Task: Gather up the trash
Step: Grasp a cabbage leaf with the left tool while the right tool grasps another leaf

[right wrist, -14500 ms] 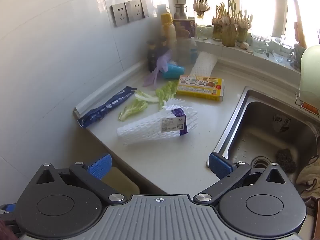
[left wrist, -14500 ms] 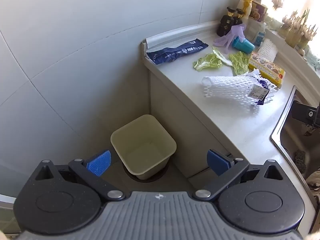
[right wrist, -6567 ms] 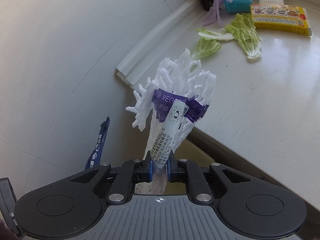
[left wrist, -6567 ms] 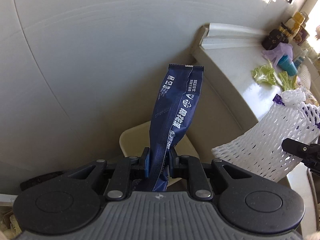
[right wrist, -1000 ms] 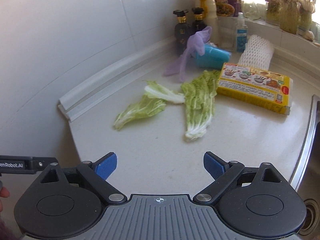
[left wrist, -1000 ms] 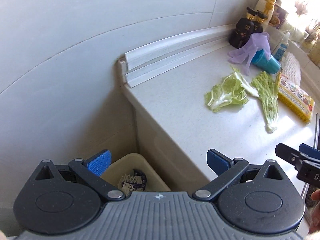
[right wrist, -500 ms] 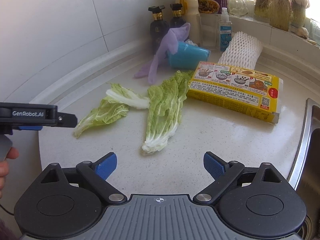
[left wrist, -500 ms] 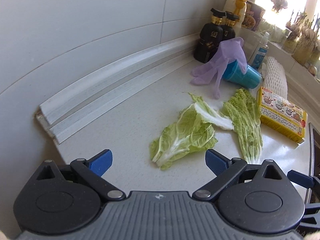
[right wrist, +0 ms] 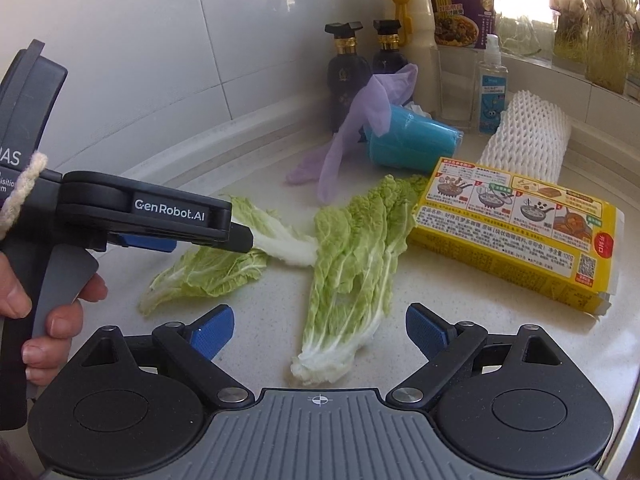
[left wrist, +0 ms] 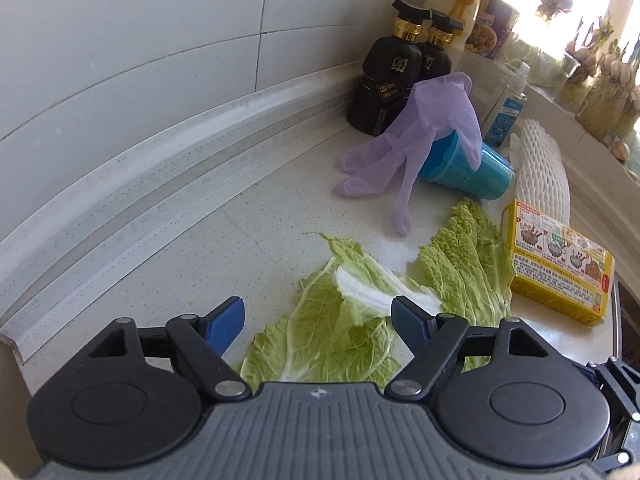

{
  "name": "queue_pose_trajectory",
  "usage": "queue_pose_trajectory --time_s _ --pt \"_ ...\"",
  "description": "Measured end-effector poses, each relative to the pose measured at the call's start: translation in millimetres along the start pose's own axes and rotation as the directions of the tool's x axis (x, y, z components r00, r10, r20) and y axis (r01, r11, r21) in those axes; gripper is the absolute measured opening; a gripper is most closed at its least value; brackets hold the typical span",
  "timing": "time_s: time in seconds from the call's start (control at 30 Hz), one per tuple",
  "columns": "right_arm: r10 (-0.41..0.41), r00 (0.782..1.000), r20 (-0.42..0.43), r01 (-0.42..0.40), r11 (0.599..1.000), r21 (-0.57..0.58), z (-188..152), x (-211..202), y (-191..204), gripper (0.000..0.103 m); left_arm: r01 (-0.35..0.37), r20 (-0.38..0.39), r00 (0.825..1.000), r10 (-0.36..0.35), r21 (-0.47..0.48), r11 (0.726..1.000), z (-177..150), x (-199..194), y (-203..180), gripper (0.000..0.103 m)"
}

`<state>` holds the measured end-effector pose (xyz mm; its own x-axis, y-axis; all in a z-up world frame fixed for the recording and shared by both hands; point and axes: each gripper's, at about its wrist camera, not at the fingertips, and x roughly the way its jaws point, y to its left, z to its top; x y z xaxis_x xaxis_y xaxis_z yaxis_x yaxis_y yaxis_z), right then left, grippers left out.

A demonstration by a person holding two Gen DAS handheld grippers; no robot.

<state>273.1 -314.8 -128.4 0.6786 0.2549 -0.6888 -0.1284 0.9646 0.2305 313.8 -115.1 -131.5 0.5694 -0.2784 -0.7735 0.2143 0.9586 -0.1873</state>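
Two cabbage leaves lie on the white counter. The left leaf [left wrist: 332,332] [right wrist: 208,272] lies just under my open left gripper [left wrist: 318,322], which straddles it and shows from the side in the right wrist view [right wrist: 192,236]. The long right leaf [right wrist: 352,264] [left wrist: 464,268] lies between the fingers of my open right gripper [right wrist: 318,330], its white stem end nearest. A purple glove [left wrist: 408,160] [right wrist: 360,120] drapes over a tipped blue cup [left wrist: 464,168] [right wrist: 408,140]. Both grippers are empty.
A yellow food box [right wrist: 516,228] [left wrist: 556,264] and a white foam net sleeve [right wrist: 528,132] [left wrist: 540,172] lie to the right. Dark pump bottles [left wrist: 400,68], a spray bottle [right wrist: 490,88] and a noodle cup [right wrist: 460,16] stand at the back wall. The counter's left edge [left wrist: 12,344] drops off.
Both grippers moved forward and lower over the counter toward the cabbage leaves. The left gripper now hovers over the left leaf; the right is closer to the long leaf. Both stay open.
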Motion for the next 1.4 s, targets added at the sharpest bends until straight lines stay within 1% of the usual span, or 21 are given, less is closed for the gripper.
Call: queue_pose_trajectory --time_s 0.1,0.17,0.2,0.23,0.27,0.3,0.33,0.37,0.4,0.43,0.47,0.5,0.53,0.57,0.63,0.7,0.83,0.97,1.2,1.4 --pt "-0.005 1.0 -0.004 0.005 1.0 -0.003 2.9 7.4 -0.2 0.091 0.01 -0.009 1.0 -0.01 -0.04 0.999 4.2 4.6 0.5 0.066" --pt "-0.012 1.0 -0.008 0.012 1.0 -0.005 3.4 11.2 -0.4 0.082 0.013 -0.017 1.0 -0.014 -0.053 0.999 5.7 7.3 -0.2 0.057" --pt "-0.016 1.0 -0.011 0.016 1.0 -0.004 3.6 12.8 -0.9 0.079 0.014 -0.02 1.0 -0.015 -0.056 0.998 6.1 8.2 -0.4 0.055" --pt "-0.022 1.0 -0.016 0.022 1.0 0.0 3.5 14.3 -1.6 0.072 0.015 -0.02 1.0 -0.016 -0.059 0.998 6.5 8.8 -0.8 0.054" --pt "-0.028 0.999 -0.023 0.028 1.0 0.005 3.1 15.8 -2.7 0.065 0.015 -0.019 1.0 -0.016 -0.059 0.998 6.5 8.8 -1.5 0.051" --pt "-0.036 0.999 -0.016 0.036 0.999 0.006 2.6 15.7 -3.6 0.061 0.02 -0.019 1.0 -0.022 -0.057 0.998 6.8 9.1 -2.3 0.048" --pt "-0.044 0.999 -0.012 0.044 0.999 0.008 2.2 15.3 -4.5 0.054 0.027 -0.021 0.999 -0.028 -0.056 0.998 7.2 9.8 -3.0 0.041" --pt "-0.05 0.999 -0.009 0.05 0.999 0.01 1.9 14.7 -5.5 0.046 0.026 -0.02 0.999 -0.027 -0.053 0.998 7.1 9.5 -4.1 0.037" --pt "-0.055 0.998 -0.006 0.055 0.998 0.013 1.9 14.1 -7.0 0.042 0.027 -0.019 0.999 -0.028 -0.049 0.998 7.2 9.4 -5.3 0.034" --pt "-0.058 0.998 -0.005 0.059 0.998 0.015 1.9 13.5 -8.3 0.037 0.032 -0.019 0.999 -0.033 -0.044 0.999 7.2 9.4 -6.8 0.026" --pt "-0.056 0.998 -0.004 0.057 0.998 0.019 2.0 12.9 -10.0 0.031 0.028 -0.016 0.999 -0.029 -0.036 0.999 7.2 8.9 -9.2 0.025" --pt "-0.054 0.999 -0.004 0.054 0.998 0.026 2.0 12.2 -11.7 0.028 0.018 -0.01 1.0 -0.018 -0.026 1.0 7.2 8.0 -11.6 0.024" --pt "-0.054 0.999 -0.005 0.054 0.998 0.034 2.5 11.6 -13.7 0.023 0.011 -0.004 1.0 -0.011 -0.02 1.0 7.2 6.9 -13.2 0.021" --pt "-0.048 0.999 -0.008 0.048 0.998 0.046 2.9 10.9 -15.9 0.021 0.006 0.003 1.0 -0.006 -0.019 1.0 7.6 5.7 -13.9 0.017" --pt "-0.041 0.999 -0.009 0.042 0.997 0.072 3.3 8.8 -19.5 0.018 0.01 0.011 1.0 -0.01 -0.031 0.999 9.5 3.0 -12.7 0.013" --pt "-0.046 0.999 -0.001 0.046 0.995 0.089 3.7 5.2 -21.2 0.009 0.023 0.017 1.0 -0.022 -0.051 0.998 11.7 -0.9 -10.3 0.011" --pt "-0.042 0.999 0.024 0.039 0.992 0.122 5.6 -5.1 -24.2 0.006 0.038 0.034 0.999 -0.036 -0.053 0.998 14.4 -10.4 -10.6 0.007" --pt "-0.051 0.997 0.05 0.044 0.991 0.13 6.4 -17.6 -23.2 0.004 0.046 0.058 0.997 -0.043 -0.057 0.997 16.2 -22.1 -11.4 0.005" --pt "-0.043 0.997 0.066 0.03 0.983 0.181 6.8 -34.0 -23.2 0.004 0.052 0.094 0.995 -0.045 -0.077 0.996 18.2 -42.7 -4.4 0.005" --pt "-0.015 0.994 0.106 -0.007 0.98 0.198 13.1 -54.9 -14.4 0.004 0.069 0.135 0.989 -0.056 -0.093 0.993 19.7 -66.7 3.7 0.005"
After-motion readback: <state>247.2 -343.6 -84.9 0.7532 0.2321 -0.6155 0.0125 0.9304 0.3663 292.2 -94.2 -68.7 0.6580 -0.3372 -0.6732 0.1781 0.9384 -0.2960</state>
